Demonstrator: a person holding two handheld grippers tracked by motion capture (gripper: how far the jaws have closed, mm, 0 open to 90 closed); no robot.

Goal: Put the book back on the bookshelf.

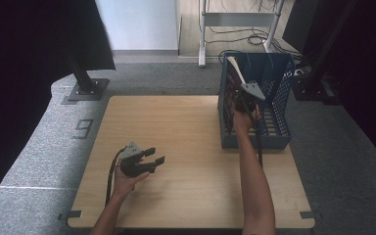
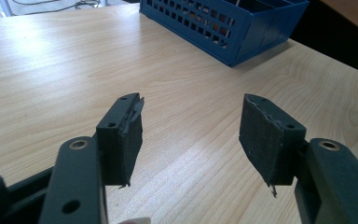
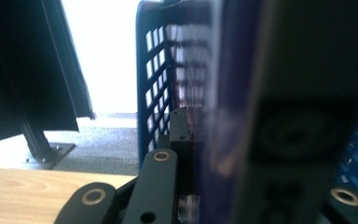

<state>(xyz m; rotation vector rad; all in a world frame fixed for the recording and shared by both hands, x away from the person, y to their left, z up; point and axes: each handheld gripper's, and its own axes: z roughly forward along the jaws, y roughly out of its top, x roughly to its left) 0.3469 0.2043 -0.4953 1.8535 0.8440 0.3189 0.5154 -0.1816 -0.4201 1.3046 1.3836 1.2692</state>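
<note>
A blue slatted file rack (image 1: 274, 132) stands at the table's far right. A thin book (image 1: 231, 93) with a dark patterned cover and pale edge stands upright in the rack's left slot. My right gripper (image 1: 239, 98) is shut on the book from the near side. In the right gripper view the dark purple cover (image 3: 233, 93) sits blurred between the jaws of the right gripper (image 3: 214, 140), with the rack's wall (image 3: 154, 93) just to the left. My left gripper (image 1: 149, 160) hovers open over the table's near left with nothing in it; in its own view the left gripper (image 2: 191, 126) has its jaws wide apart above bare wood.
The wooden table (image 1: 176, 127) stands on grey carpet. The rack (image 2: 223, 23) lies ahead of the left gripper, to its right. Black stand legs (image 1: 85, 83) and dark curtains flank the far side; a metal frame with cables (image 1: 235, 29) is behind.
</note>
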